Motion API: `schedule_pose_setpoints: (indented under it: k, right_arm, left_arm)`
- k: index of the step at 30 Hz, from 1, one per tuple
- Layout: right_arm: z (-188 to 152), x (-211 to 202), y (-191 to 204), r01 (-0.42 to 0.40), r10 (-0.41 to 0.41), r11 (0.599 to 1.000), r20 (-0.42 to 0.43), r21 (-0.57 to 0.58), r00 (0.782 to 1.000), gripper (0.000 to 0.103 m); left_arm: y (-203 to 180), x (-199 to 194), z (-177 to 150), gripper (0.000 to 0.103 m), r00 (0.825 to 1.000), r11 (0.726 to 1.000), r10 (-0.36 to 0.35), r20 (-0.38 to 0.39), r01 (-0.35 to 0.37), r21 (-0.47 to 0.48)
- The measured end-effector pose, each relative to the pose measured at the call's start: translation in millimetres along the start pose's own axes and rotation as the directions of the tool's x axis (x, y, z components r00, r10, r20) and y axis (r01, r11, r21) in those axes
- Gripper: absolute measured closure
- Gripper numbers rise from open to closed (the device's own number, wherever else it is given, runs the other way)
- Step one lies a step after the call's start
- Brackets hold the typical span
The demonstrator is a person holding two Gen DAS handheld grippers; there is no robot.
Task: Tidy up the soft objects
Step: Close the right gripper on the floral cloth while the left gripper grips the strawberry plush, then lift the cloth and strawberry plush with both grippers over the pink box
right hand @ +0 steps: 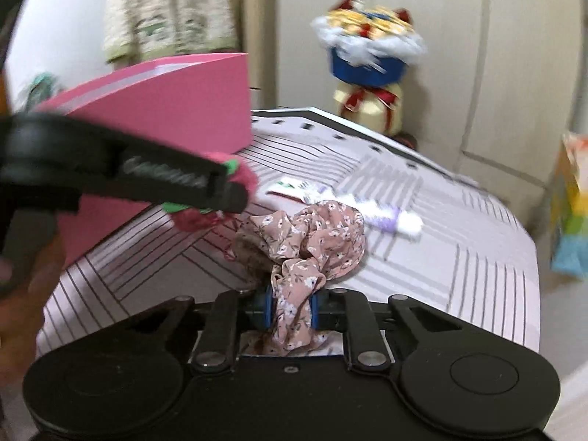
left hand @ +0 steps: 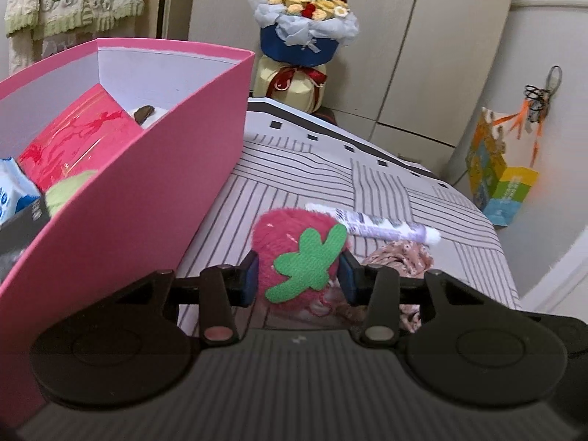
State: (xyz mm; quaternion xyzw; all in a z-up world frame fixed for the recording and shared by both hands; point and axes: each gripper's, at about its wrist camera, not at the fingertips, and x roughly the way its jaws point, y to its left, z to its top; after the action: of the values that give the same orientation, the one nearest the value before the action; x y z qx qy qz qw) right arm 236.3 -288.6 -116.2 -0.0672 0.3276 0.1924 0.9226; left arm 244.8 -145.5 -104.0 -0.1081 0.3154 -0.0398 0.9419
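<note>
My left gripper [left hand: 298,273] is shut on a fuzzy pink strawberry plush [left hand: 294,253] with a green felt leaf, held just above the striped bed cover beside the pink box [left hand: 154,198]. In the right wrist view the left gripper [right hand: 235,193] shows at the left with the strawberry plush [right hand: 194,218] in it. My right gripper [right hand: 291,310] is shut on a pink floral fabric scrunchie [right hand: 316,242], which bunches up in front of its fingers. The scrunchie also shows in the left wrist view [left hand: 400,257], behind the plush.
The pink box holds a red packet [left hand: 77,136] and other items. A purple-and-white tube [left hand: 386,226] lies on the striped bed cover [left hand: 367,183], also seen in the right wrist view [right hand: 382,217]. A flower bouquet [left hand: 305,18] stands behind, a colourful bag [left hand: 496,180] hangs at right.
</note>
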Motion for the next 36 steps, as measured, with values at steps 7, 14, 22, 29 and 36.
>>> schedule_pose_setpoints:
  k: [7, 14, 22, 29, 36]
  right_arm:
    - [-19.5, -28.7, 15.0, 0.059, -0.061, 0.995, 0.027, 0.076, 0.998, 0.083]
    - [-38.6, -60.8, 29.4, 0.118, -0.130, 0.974, 0.052, 0.192, 0.990, 0.082]
    - [-54.9, -81.4, 43.6, 0.121, -0.144, 0.953, 0.063, 0.276, 0.988, 0.082]
    - [-67.6, -103.4, 64.1, 0.113, -0.126, 0.949, 0.025, 0.293, 0.992, 0.081]
    - [-75.3, -122.0, 86.8, 0.070, -0.082, 0.951, 0.026, 0.301, 0.996, 0.080]
  left_arm:
    - [4.5, -27.8, -14.5, 0.061, 0.998, 0.997, -0.064, 0.010, 0.064, 0.034]
    - [16.2, -53.6, -28.9, 0.061, 0.992, 0.990, -0.129, -0.005, 0.129, 0.058]
    - [24.0, -79.0, -38.0, 0.061, 0.983, 0.978, -0.177, -0.056, 0.182, 0.102]
    - [35.1, -117.9, -38.2, 0.062, 0.975, 0.969, -0.187, -0.120, 0.204, 0.143]
    - [46.3, -149.5, -38.5, 0.062, 0.964, 0.956, -0.213, -0.159, 0.239, 0.171]
